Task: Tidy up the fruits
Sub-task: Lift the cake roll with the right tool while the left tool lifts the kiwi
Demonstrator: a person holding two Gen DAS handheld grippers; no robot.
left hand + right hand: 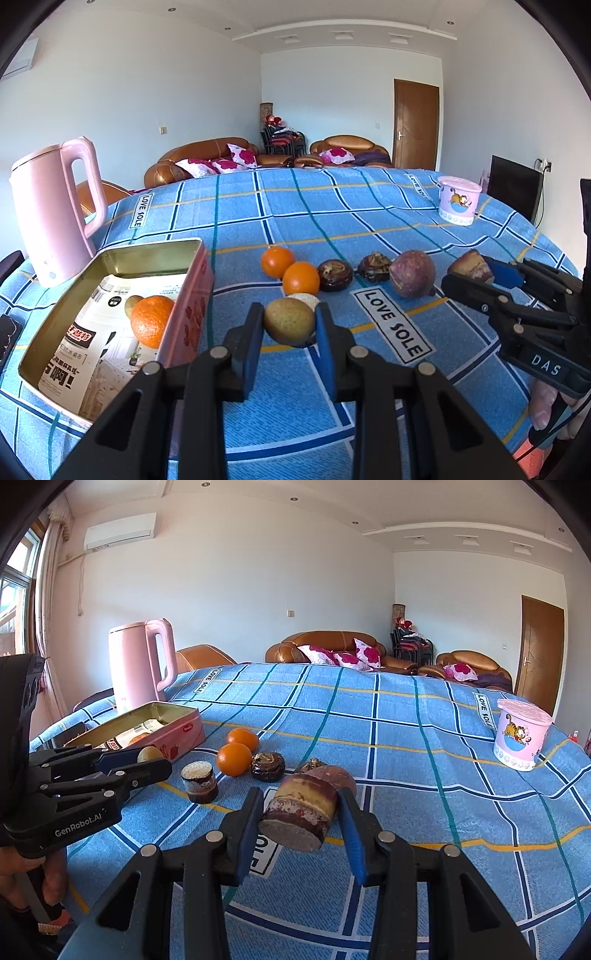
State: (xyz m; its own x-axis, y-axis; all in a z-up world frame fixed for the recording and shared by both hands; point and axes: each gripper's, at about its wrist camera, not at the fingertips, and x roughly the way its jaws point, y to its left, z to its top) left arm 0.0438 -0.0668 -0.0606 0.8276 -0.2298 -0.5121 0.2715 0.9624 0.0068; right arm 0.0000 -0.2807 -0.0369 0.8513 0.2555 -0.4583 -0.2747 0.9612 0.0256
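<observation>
While our left tool (289, 325) clenches a kiwi (289, 322) just beside the tin (184, 295), ready to drop in with the orange (151, 320), our right tool (301, 814) grips a cut brown fruit (301, 816) above the desk (406, 738).

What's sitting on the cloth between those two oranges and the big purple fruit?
Two dark, wrinkled brown fruits lie between the oranges and the purple fruit, seen best in the left wrist view.
</observation>
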